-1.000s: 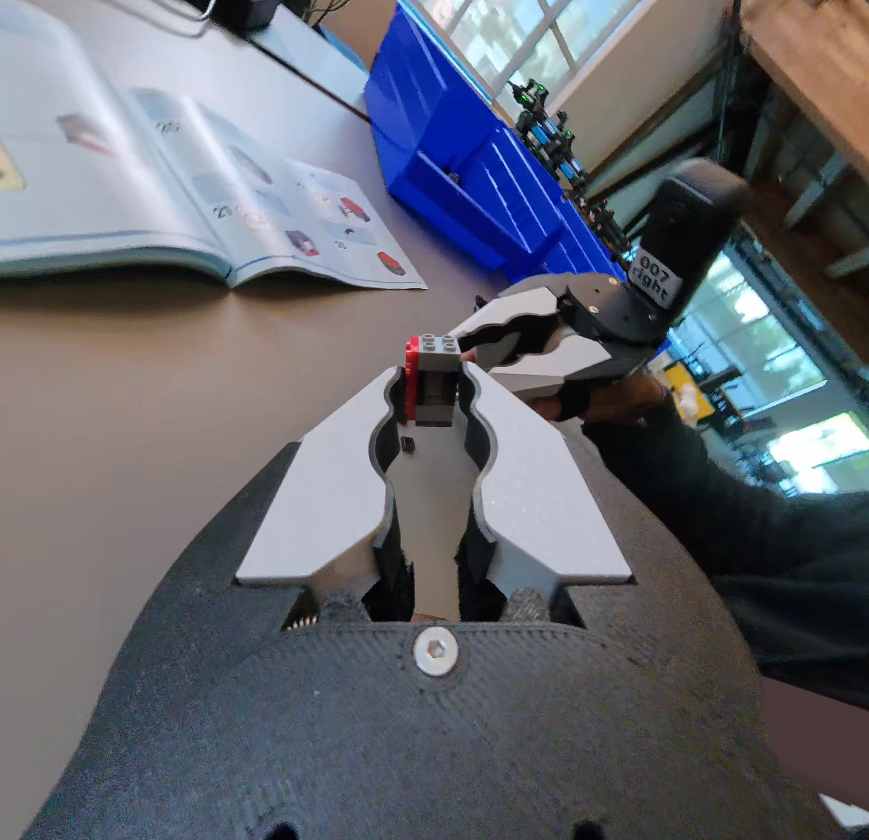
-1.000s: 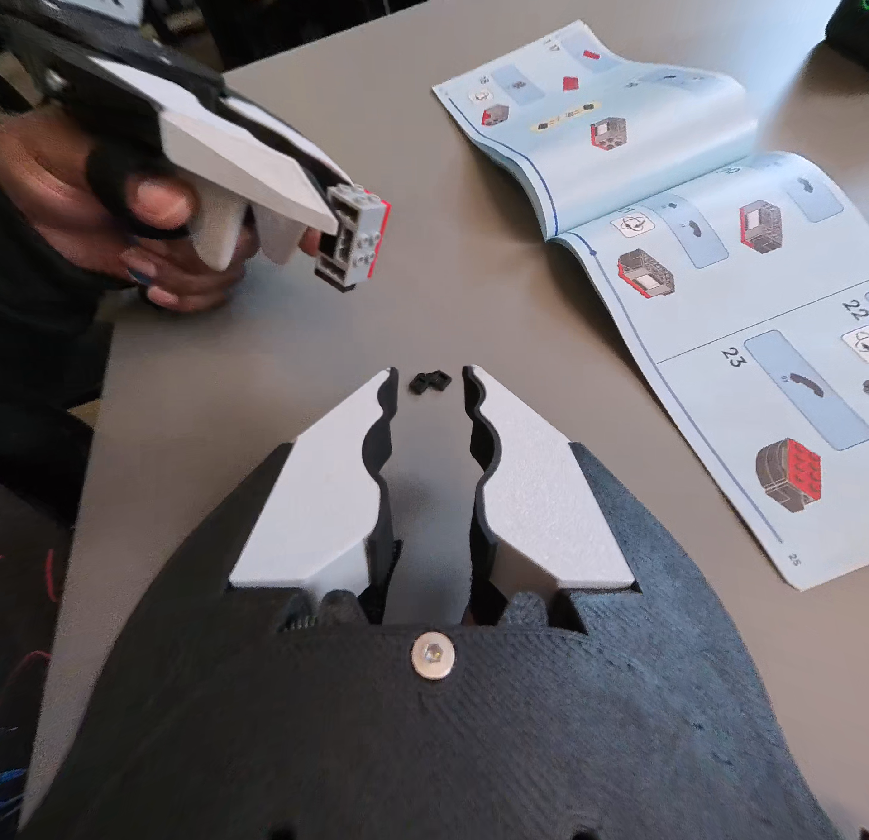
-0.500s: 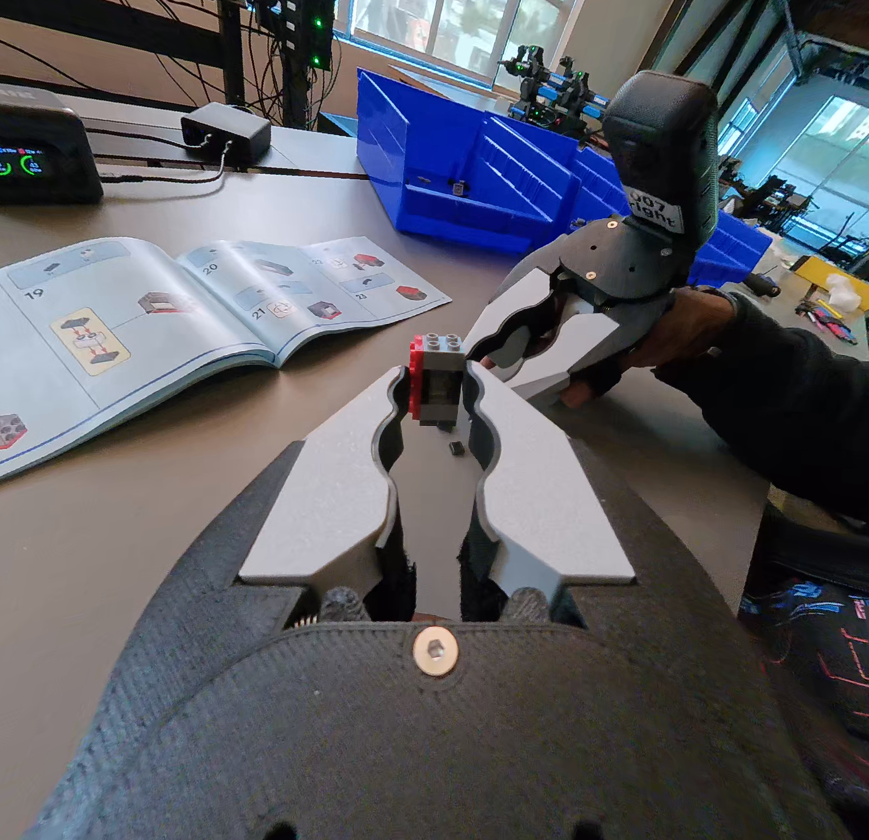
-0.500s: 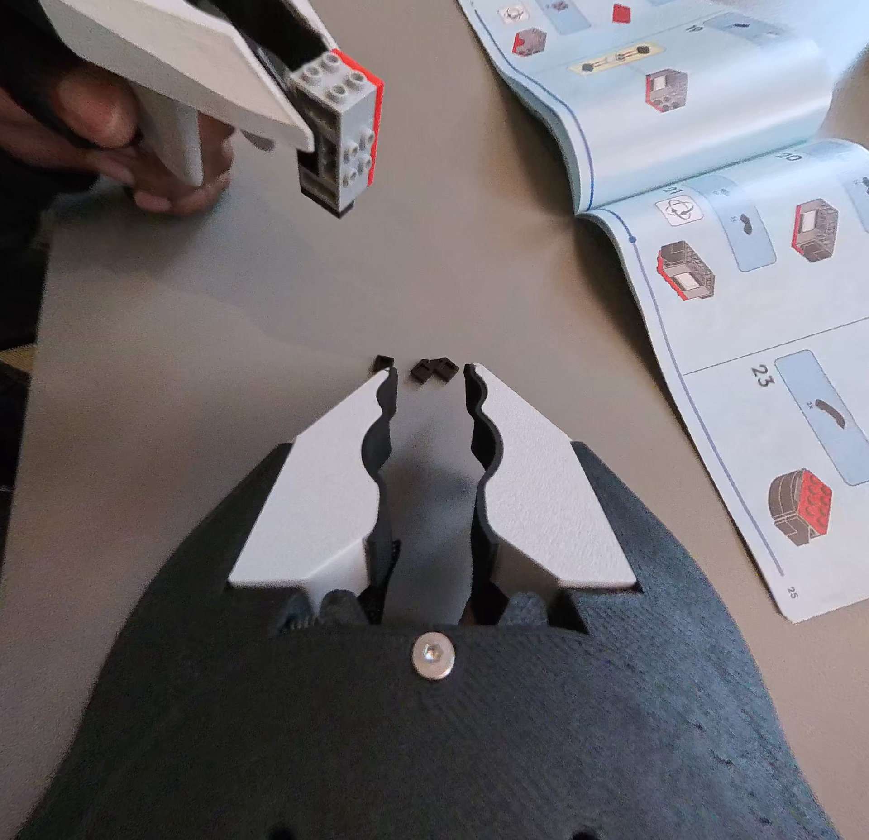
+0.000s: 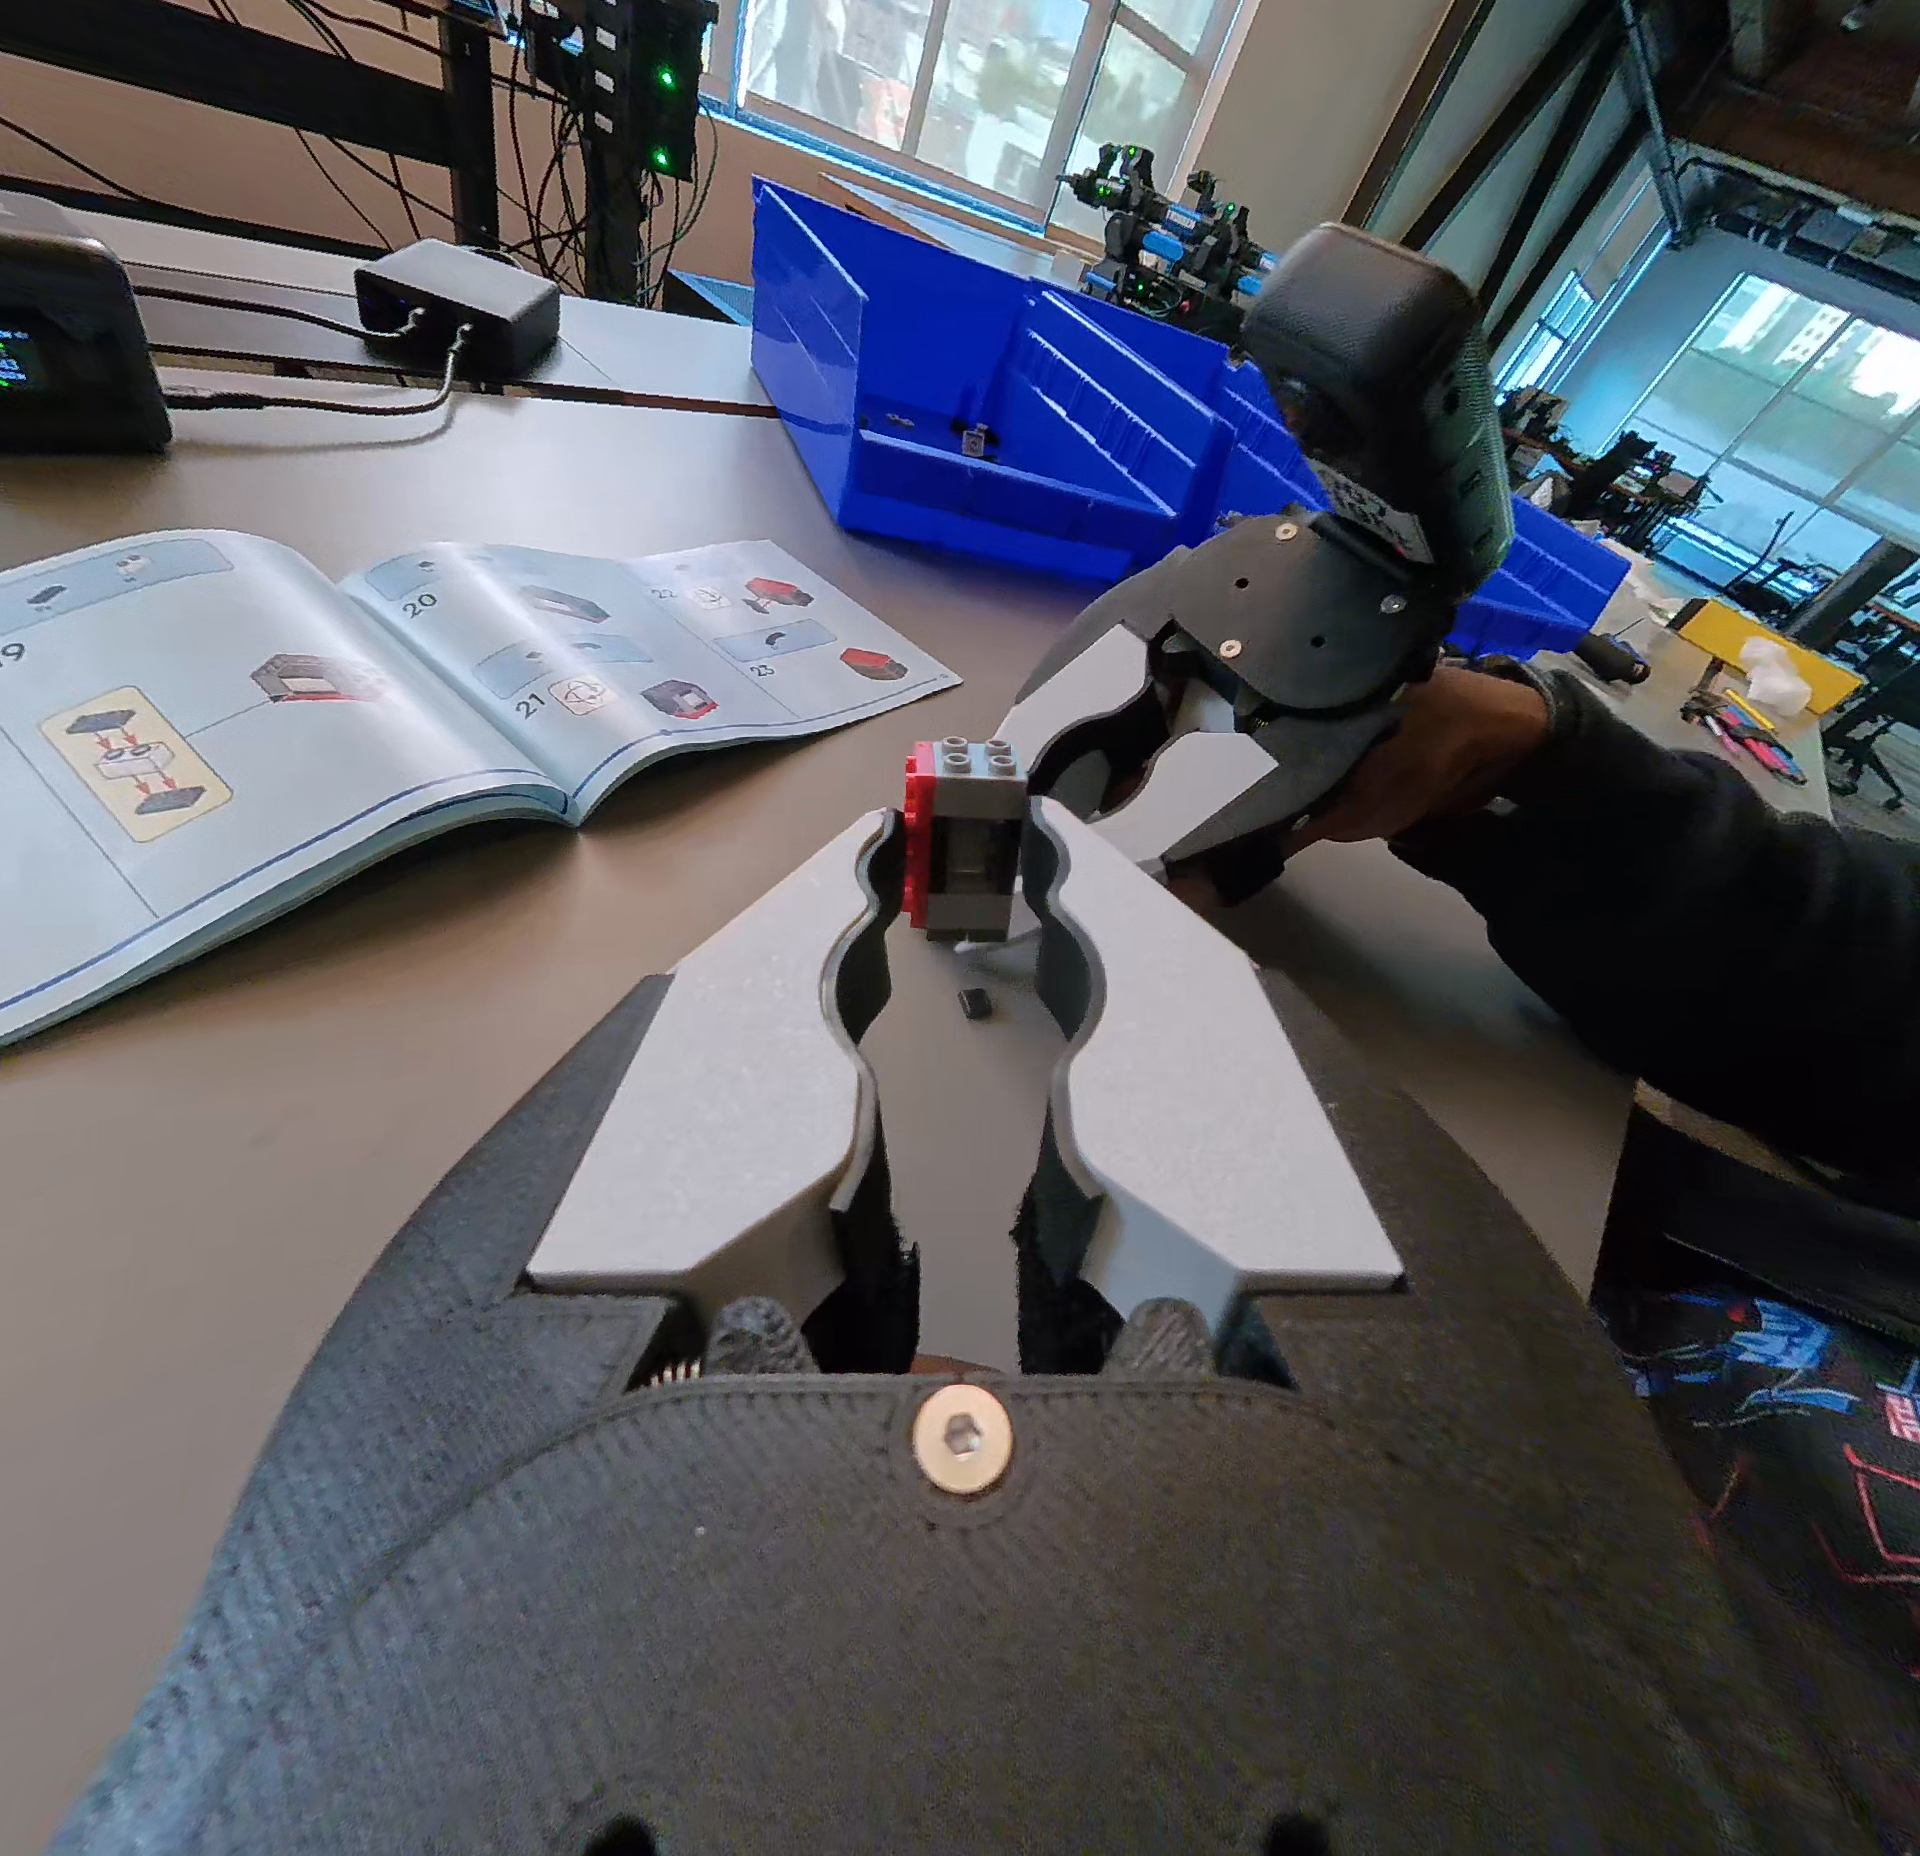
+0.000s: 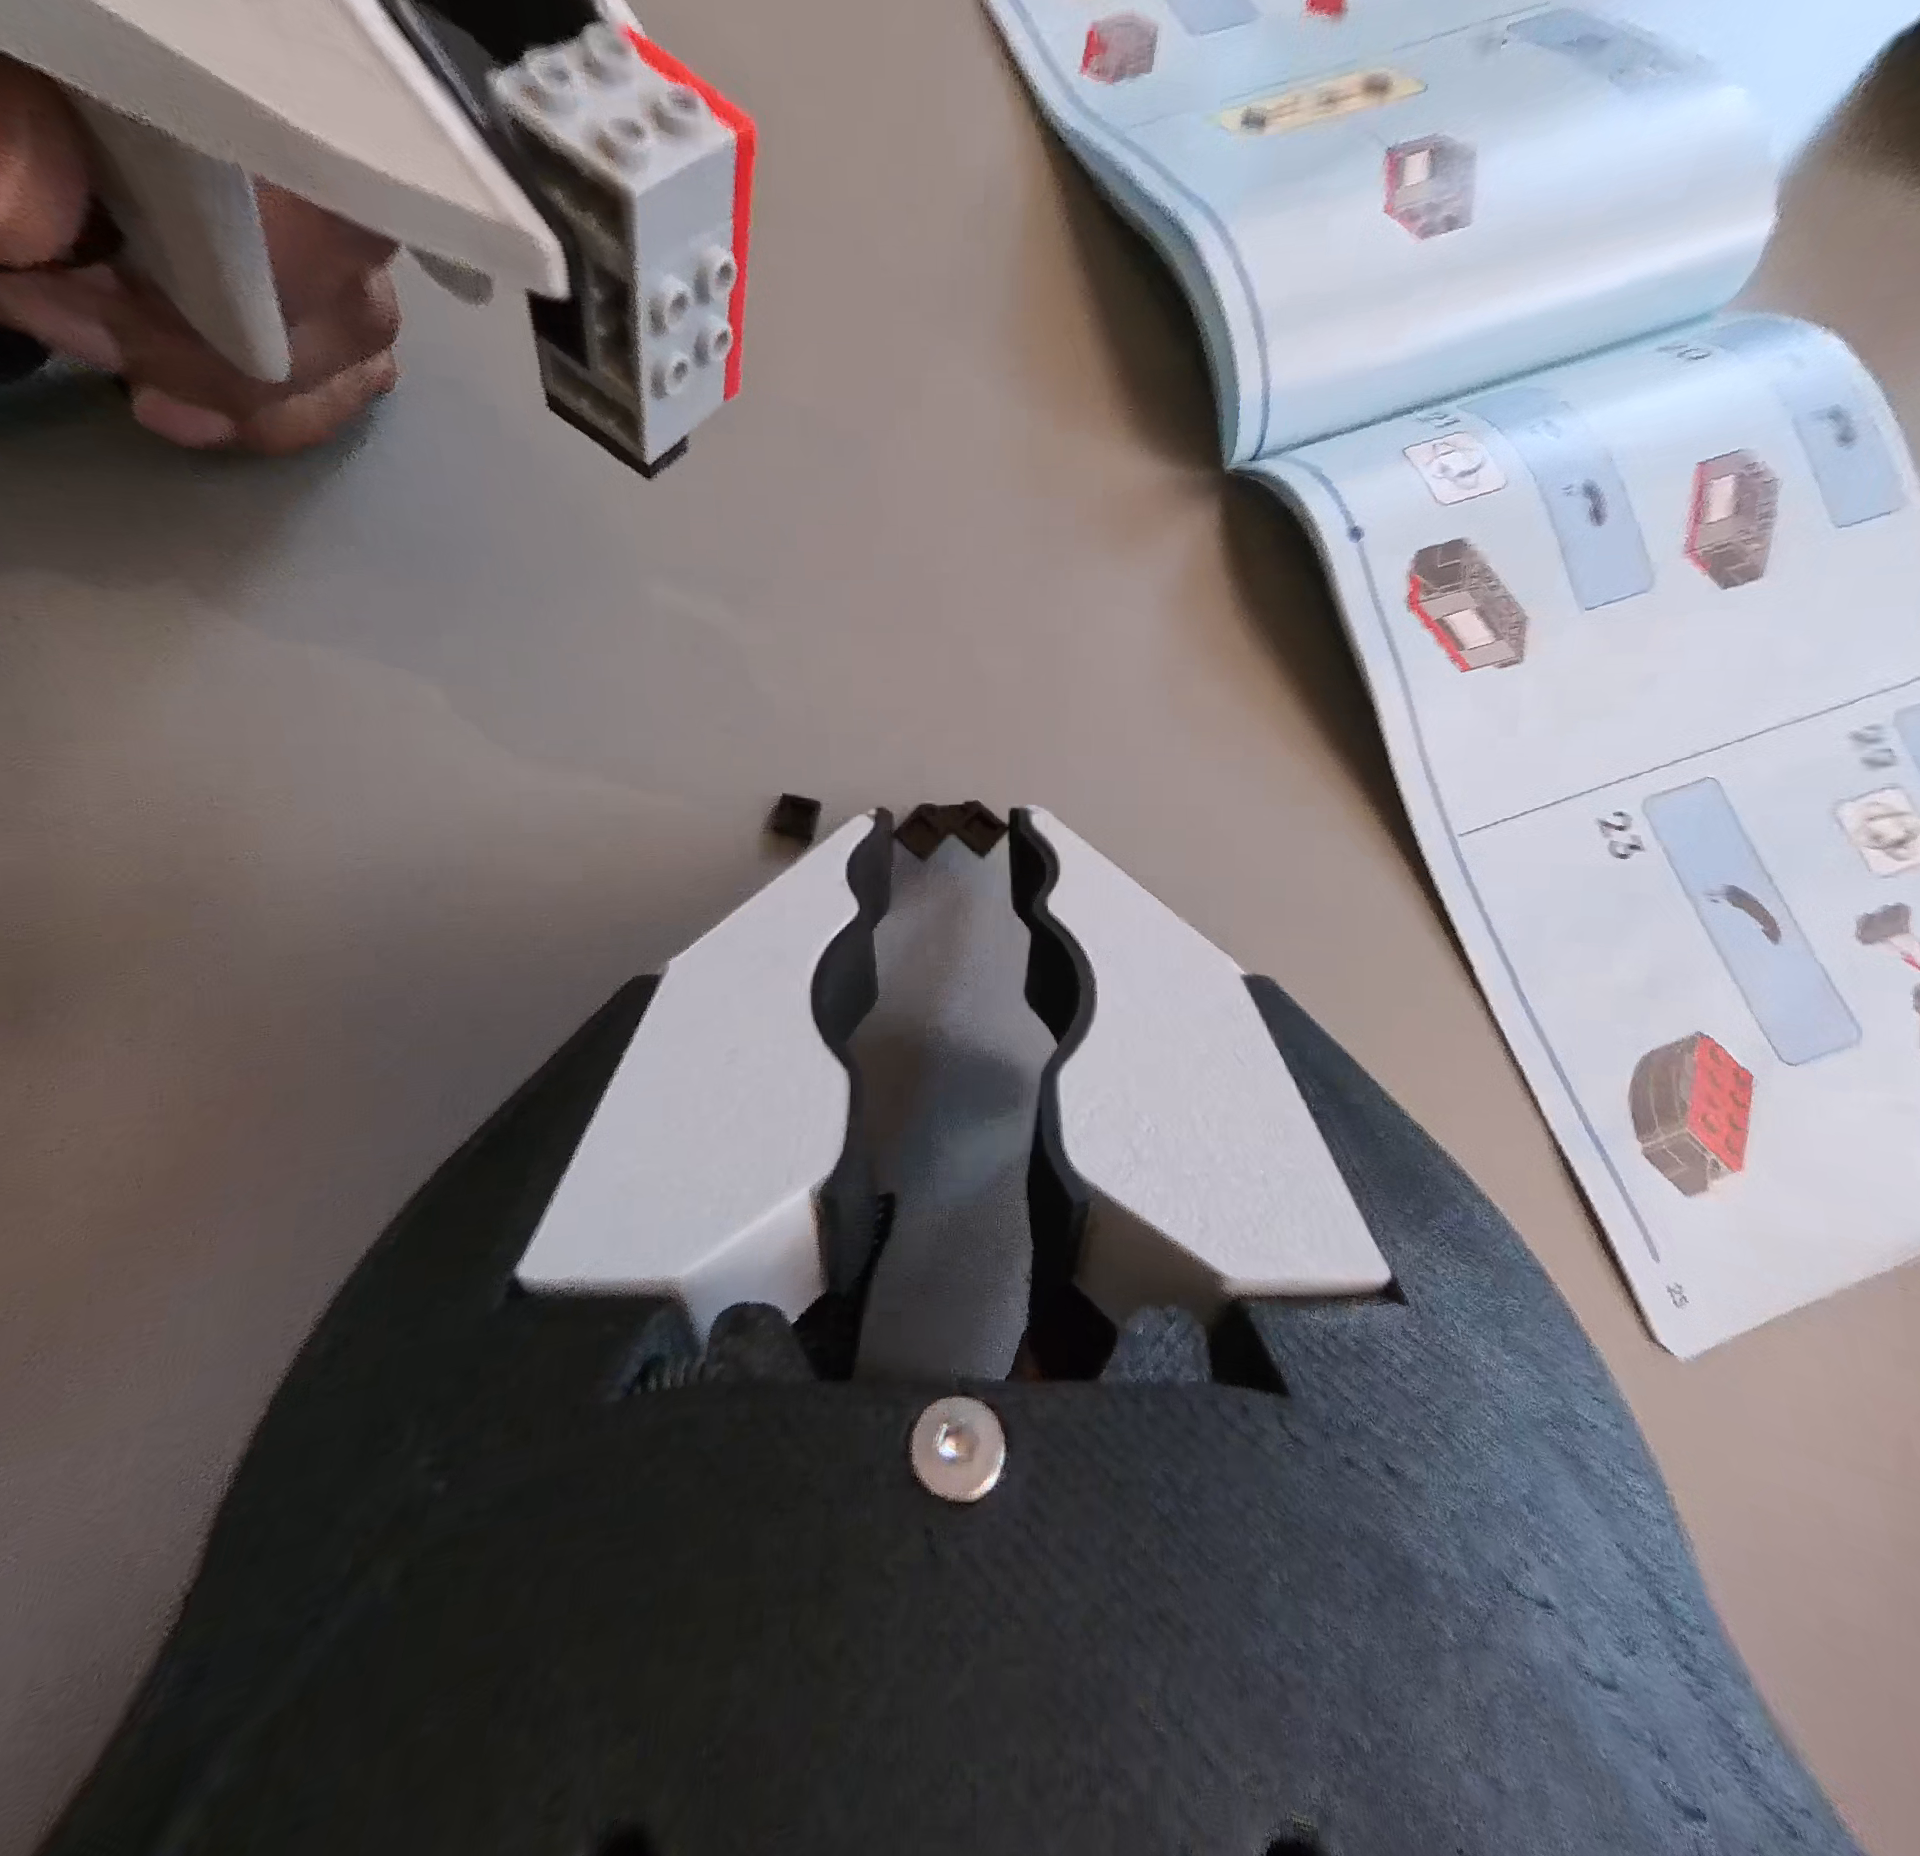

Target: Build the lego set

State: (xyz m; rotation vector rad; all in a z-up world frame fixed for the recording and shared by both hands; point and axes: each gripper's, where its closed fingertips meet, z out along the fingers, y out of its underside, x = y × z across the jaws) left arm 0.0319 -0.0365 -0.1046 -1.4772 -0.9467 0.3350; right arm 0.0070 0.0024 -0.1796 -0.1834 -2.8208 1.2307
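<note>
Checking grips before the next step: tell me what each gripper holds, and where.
Left gripper clamps the brick block by its red and grey sides. Right gripper holds nothing, open around small dark pieces.

1. Left gripper (image 5: 961, 856): held above the table (image 5: 312, 1131), fingers closed on a small grey-and-red brick assembly (image 5: 966, 850) at their tips.
2. Right gripper (image 6: 951, 830): angled down toward the table, fingers parted, tips either side of two small dark pieces (image 6: 951, 827); contact could not be told.
3. Right hand (image 5: 1455, 736): wrapped under the gripper's body, dark sleeve (image 5: 1714, 923) behind it.
</note>
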